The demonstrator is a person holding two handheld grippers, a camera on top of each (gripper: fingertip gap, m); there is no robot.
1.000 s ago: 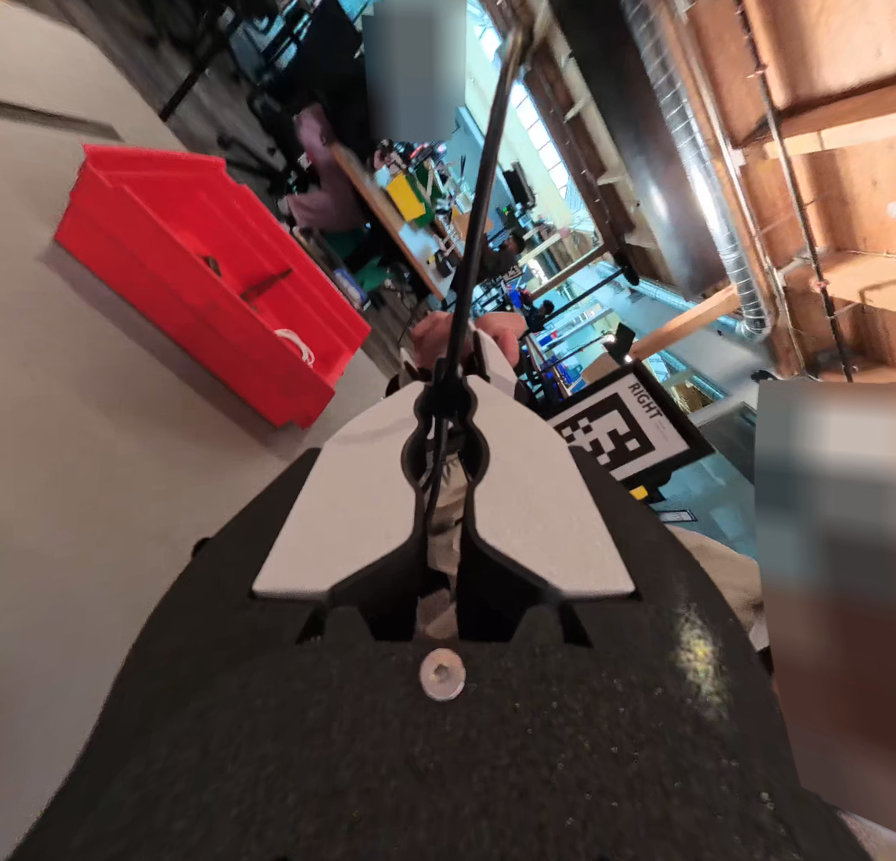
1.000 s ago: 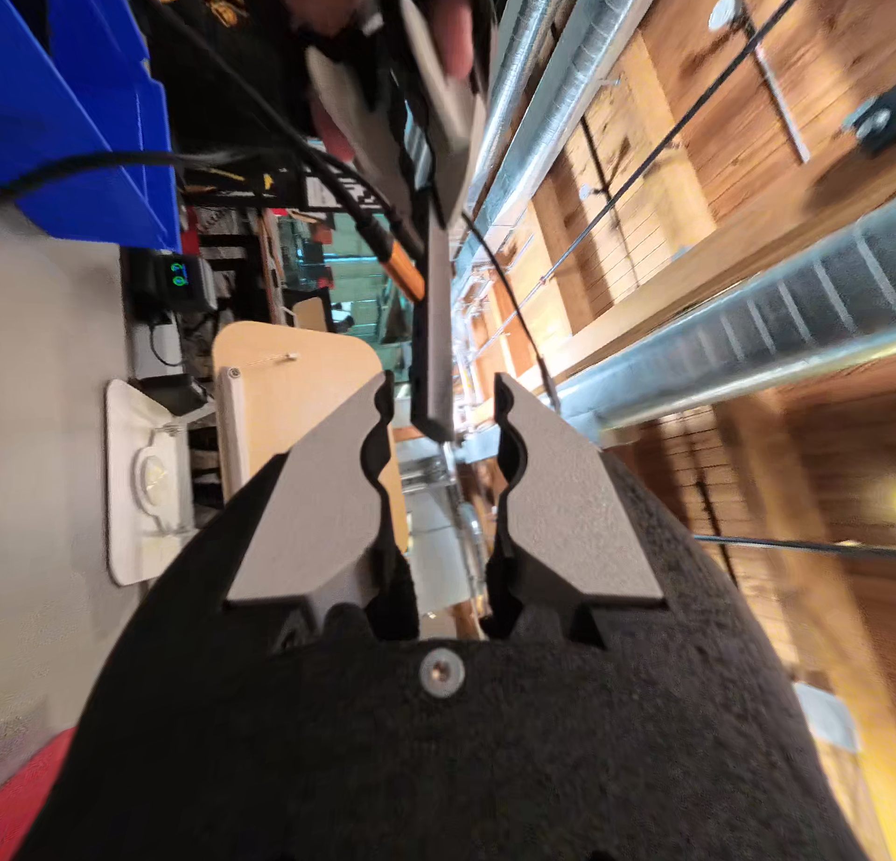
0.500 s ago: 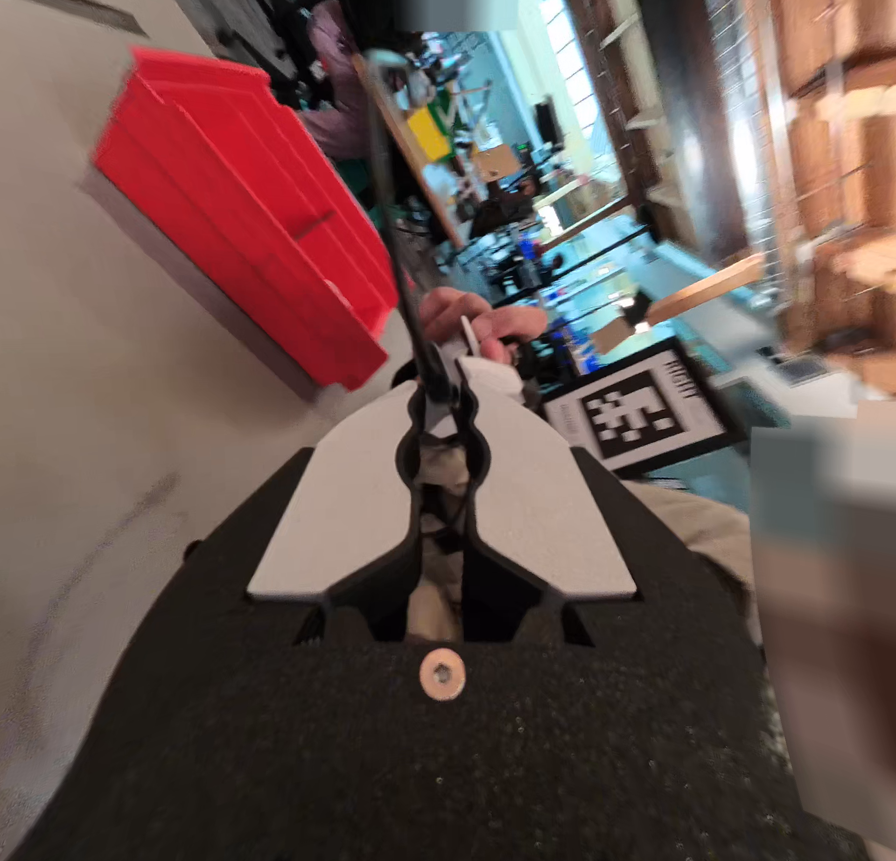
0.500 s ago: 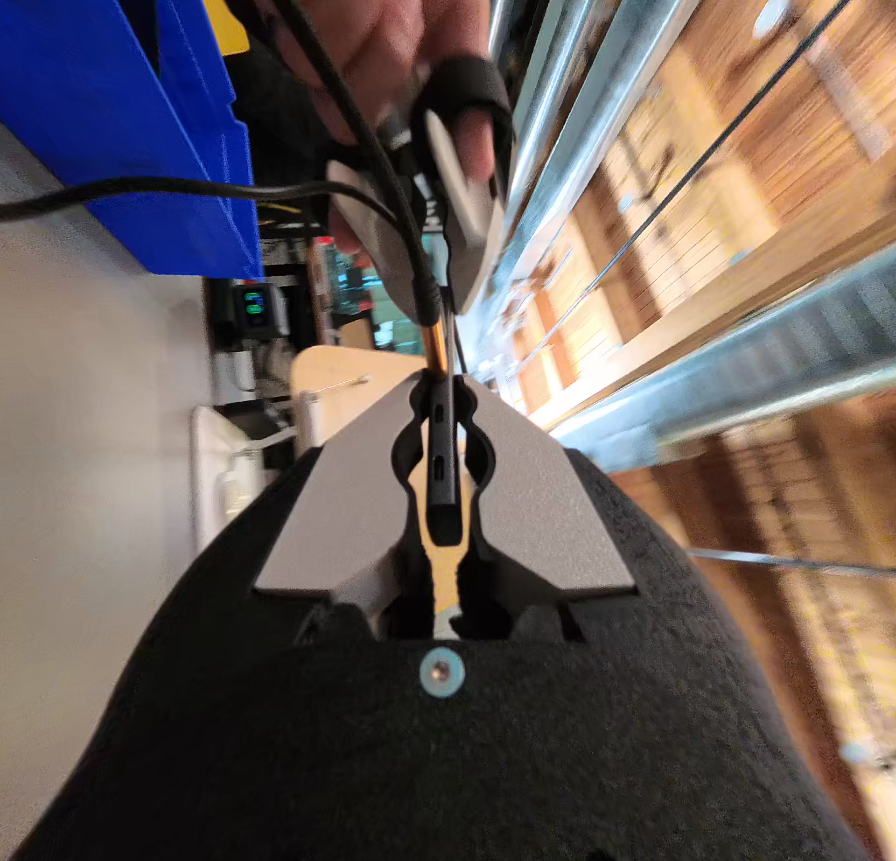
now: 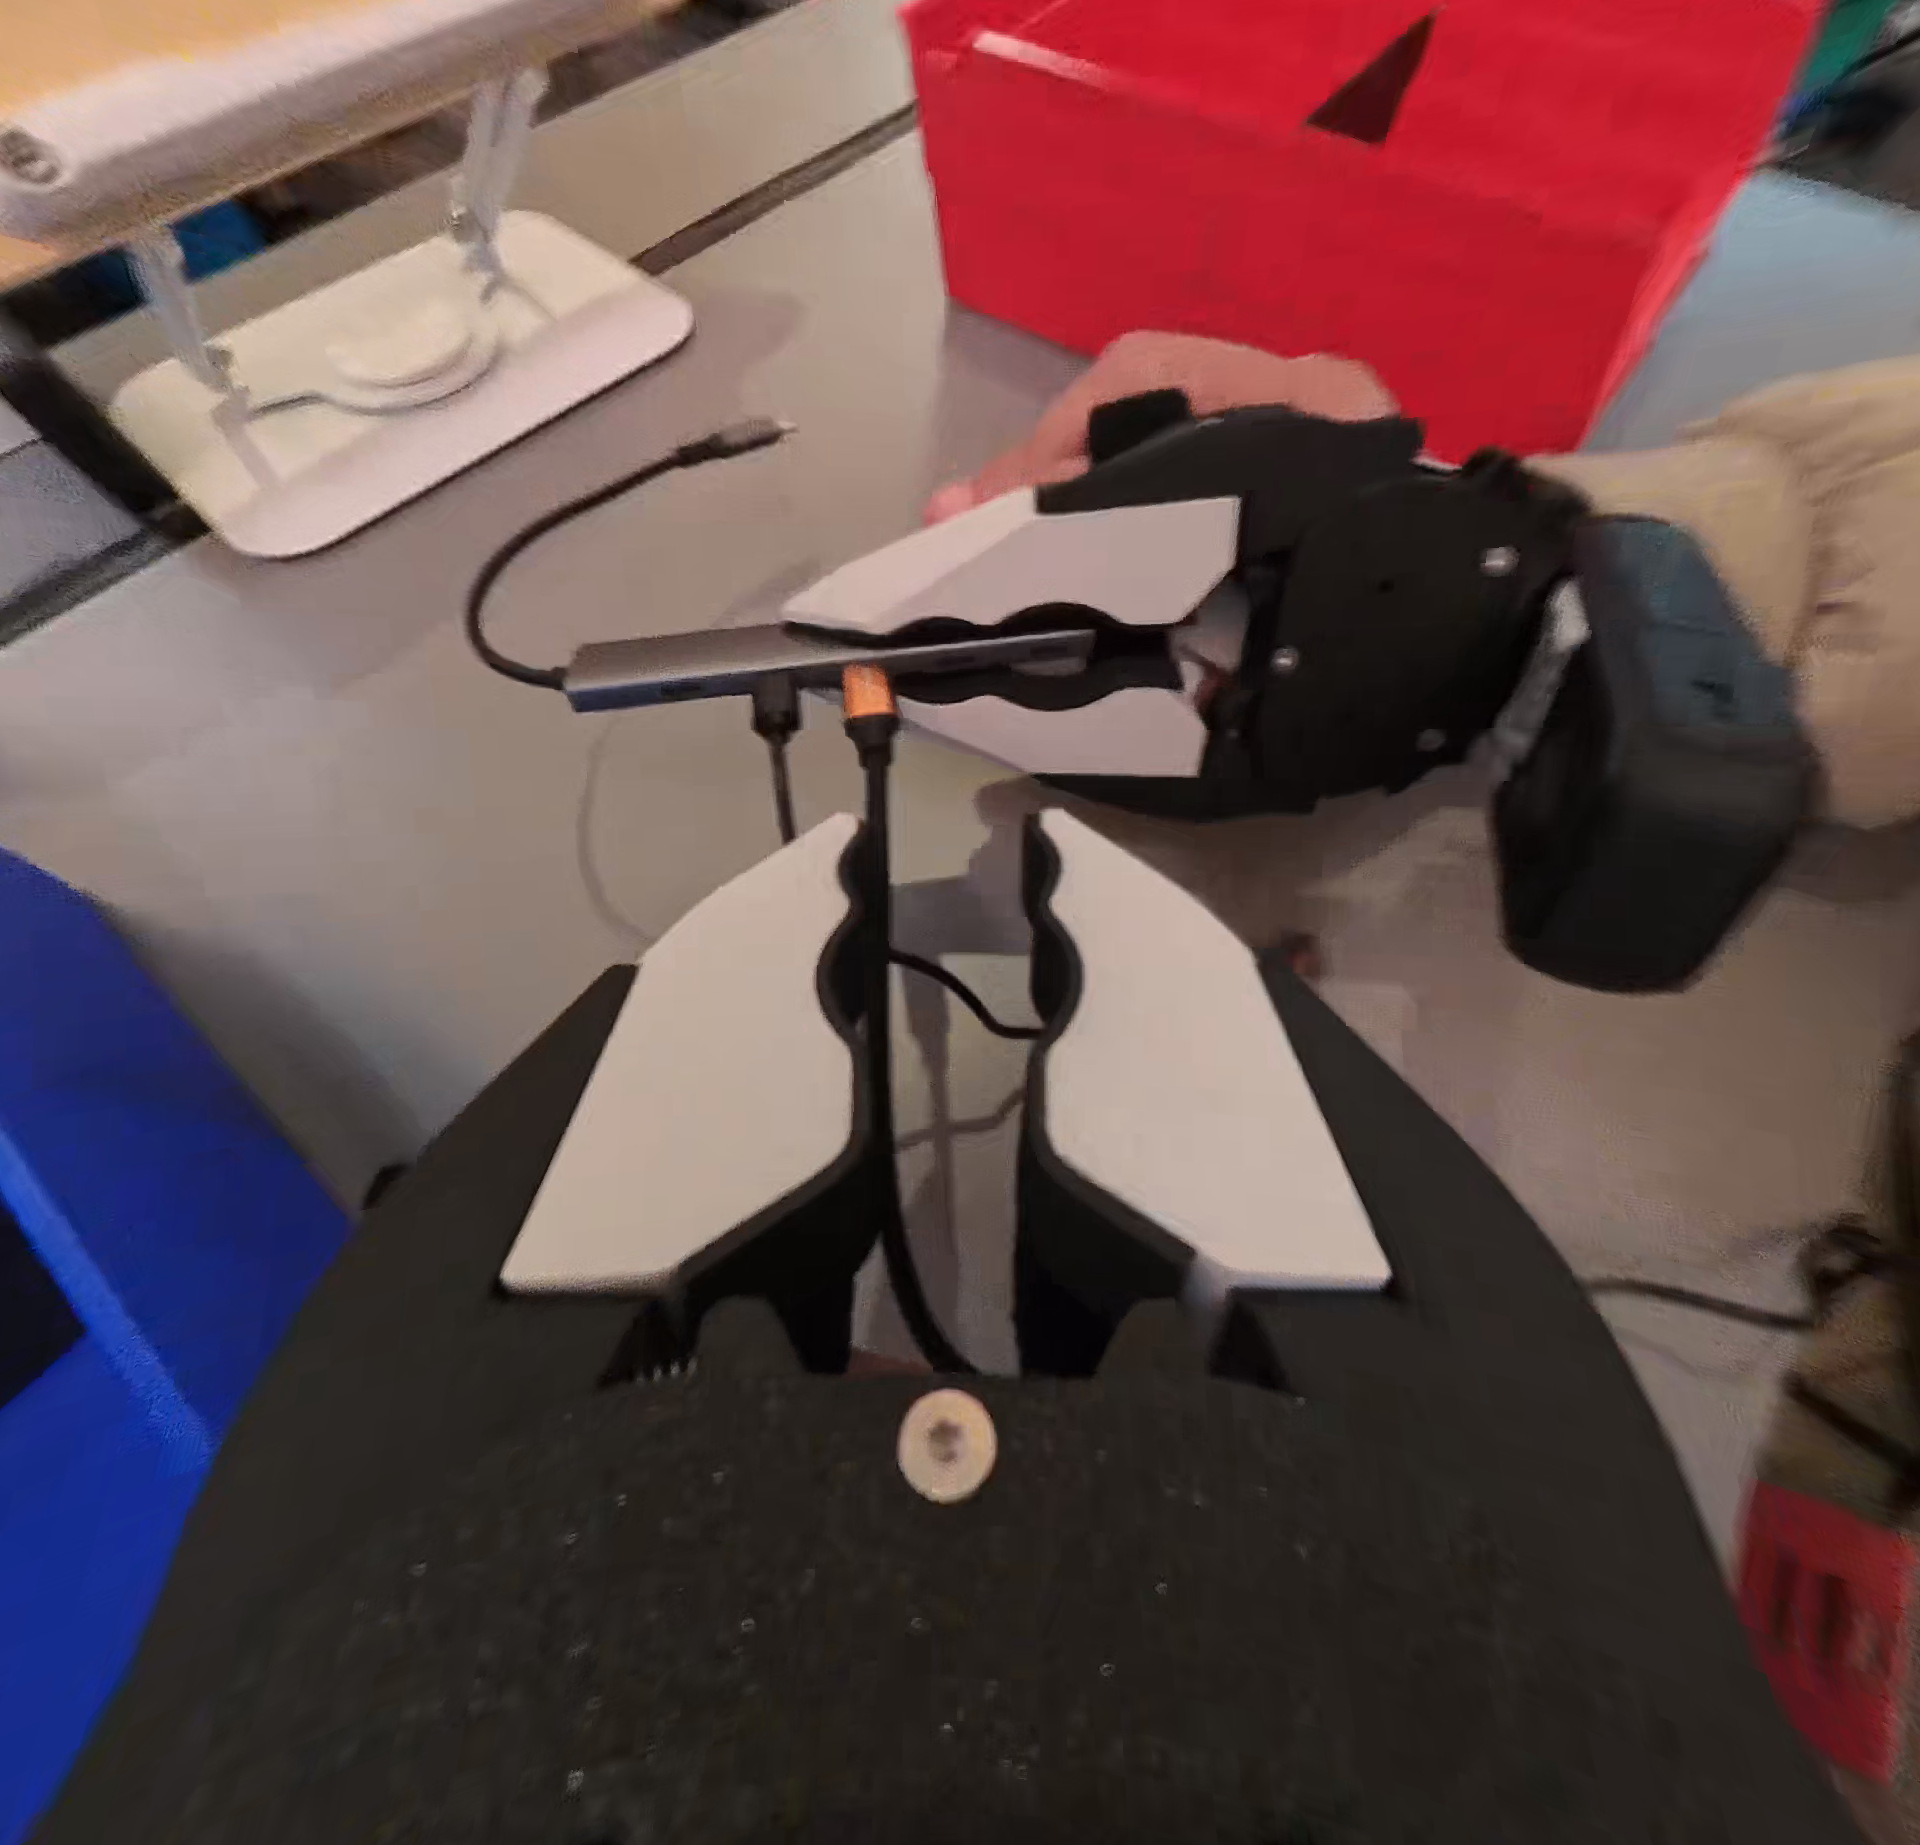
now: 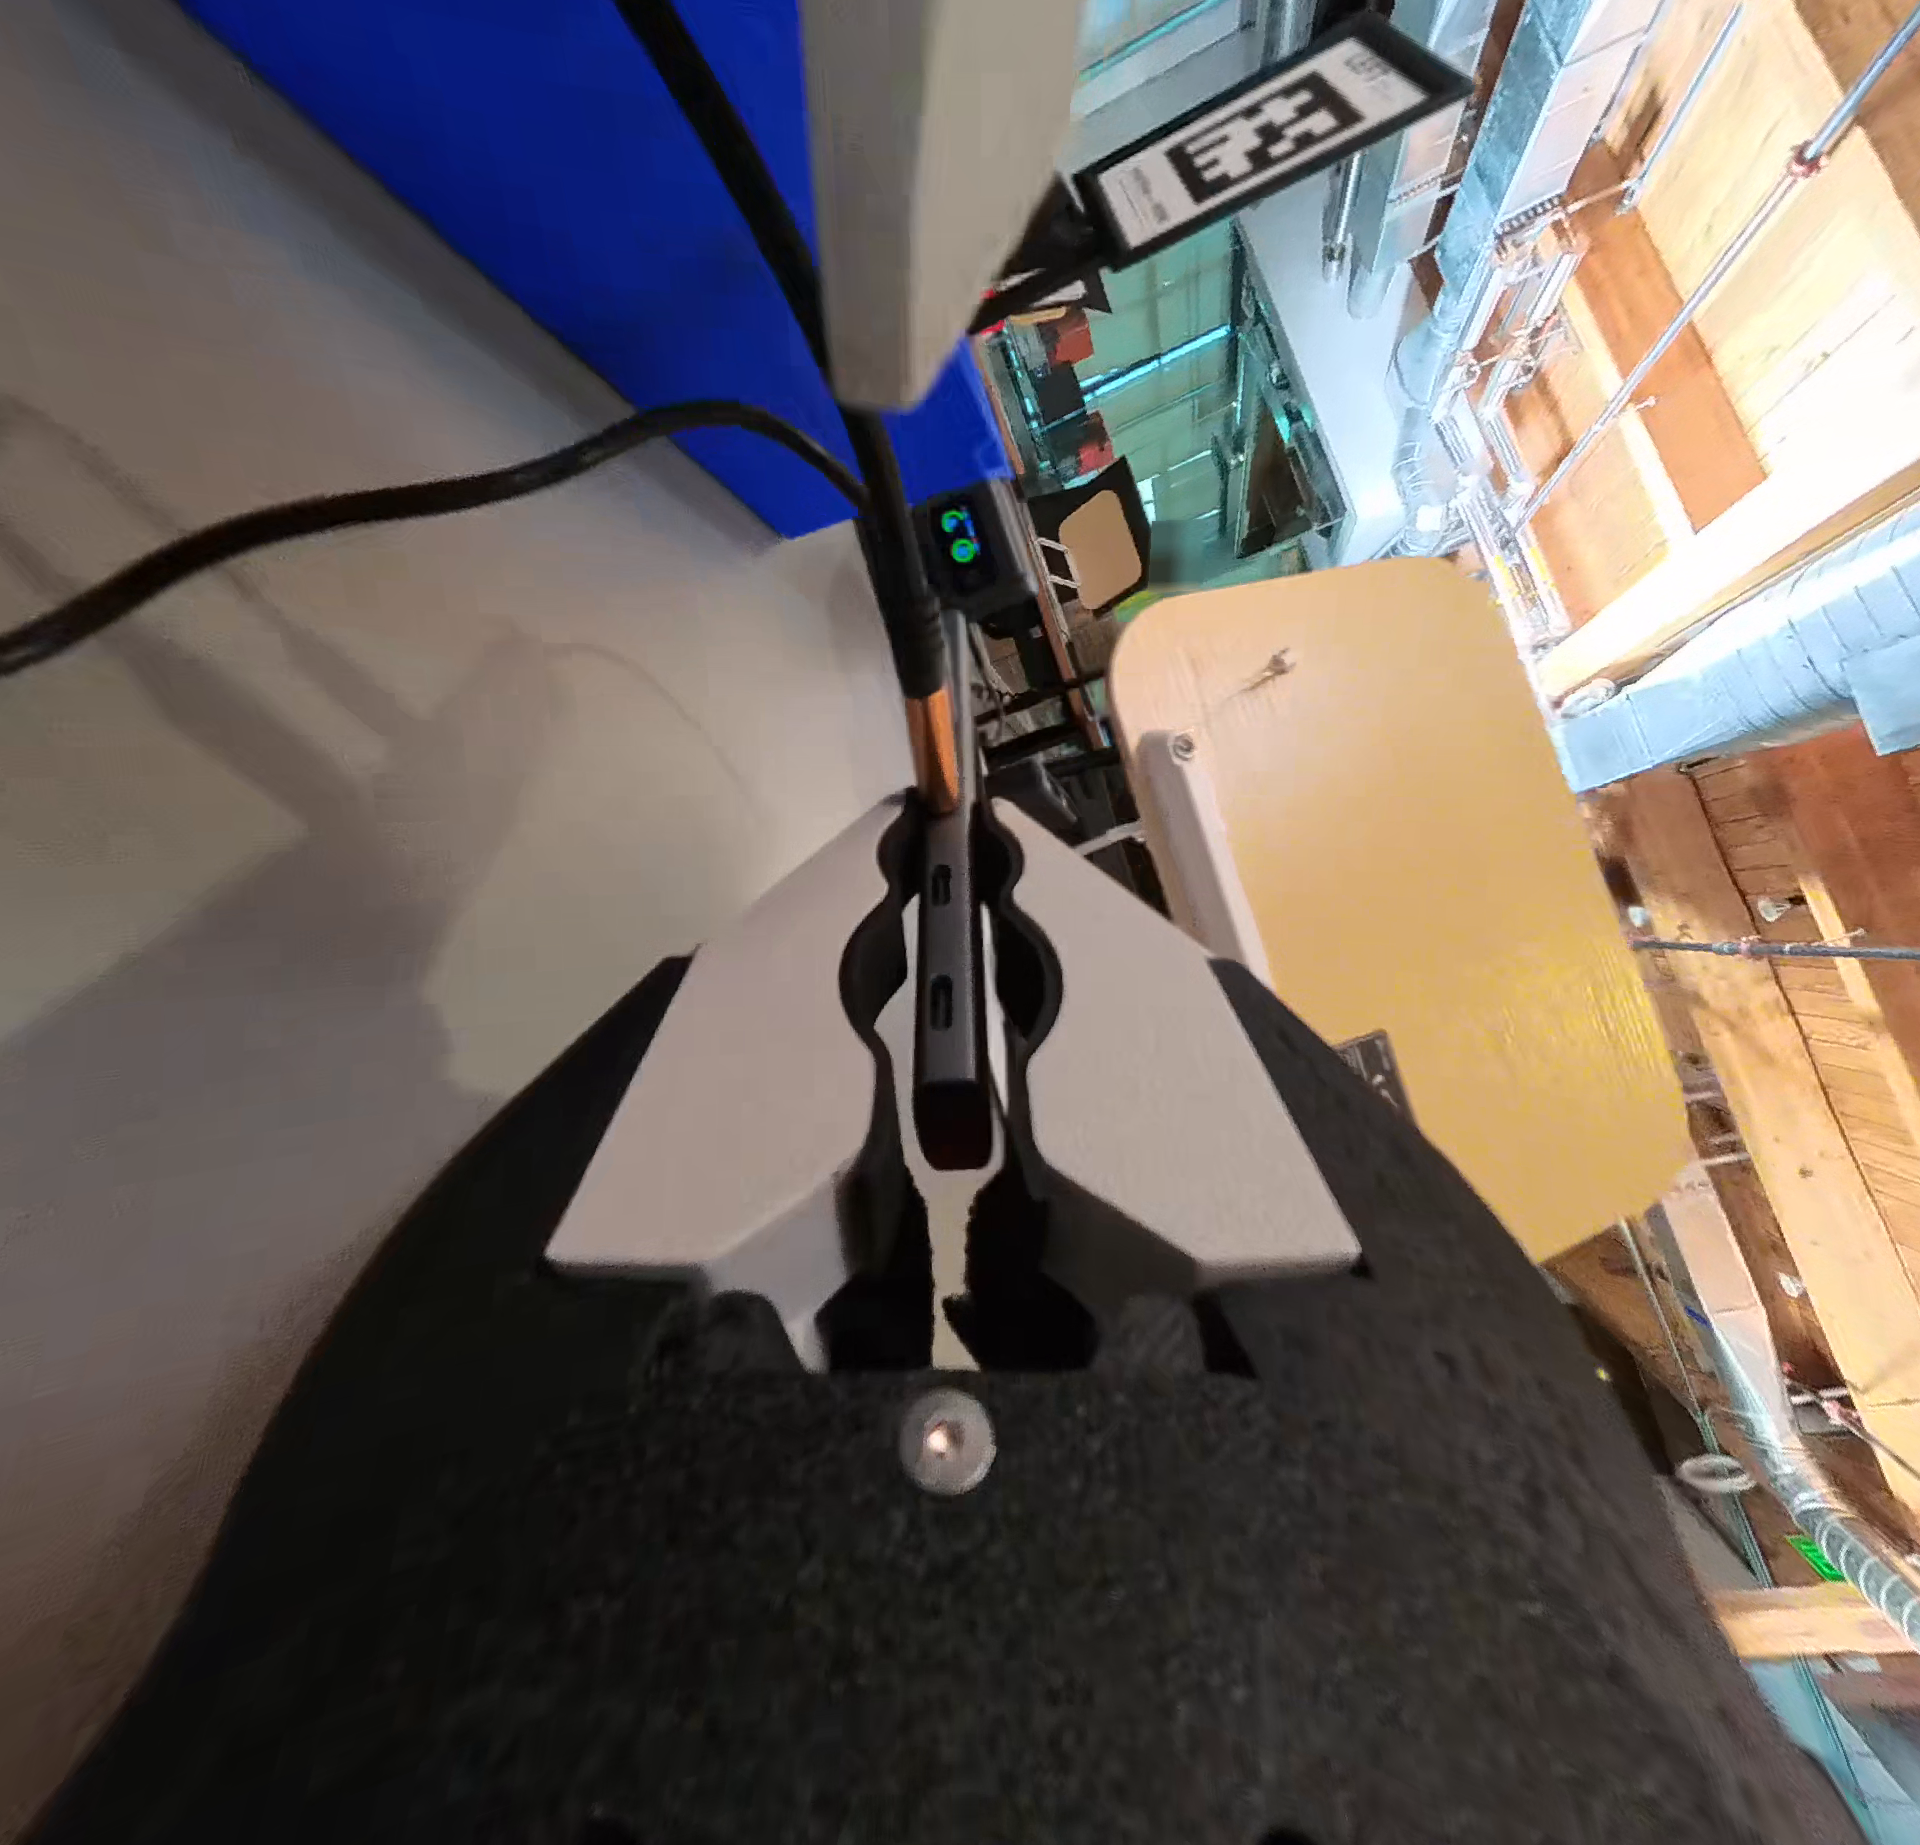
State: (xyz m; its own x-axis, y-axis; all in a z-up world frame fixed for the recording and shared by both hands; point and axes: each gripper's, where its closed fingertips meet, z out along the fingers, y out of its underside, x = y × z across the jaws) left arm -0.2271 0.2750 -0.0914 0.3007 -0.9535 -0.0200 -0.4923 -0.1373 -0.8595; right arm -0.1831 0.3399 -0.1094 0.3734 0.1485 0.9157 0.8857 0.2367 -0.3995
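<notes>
Between red bin (image 5: 1299, 164) and blue bin (image 5: 114, 1172), right gripper (image 6: 951, 829) clamping grey hub (image 5: 727, 665), left gripper (image 5: 940, 839) parted around its black cable (image 5: 881, 964) (orange plug).

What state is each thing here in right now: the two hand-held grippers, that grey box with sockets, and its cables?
Right hand-held gripper: shut on the grey hub.
Left hand-held gripper: open, with the orange-tipped cable running between its fingers.
Grey hub: held level above the table, clamped at one end.
Orange-tipped cable: plugged into the hub.
Second black cable: plugged in beside it.
Hub's own lead: loose, its plug unconnected.
</notes>
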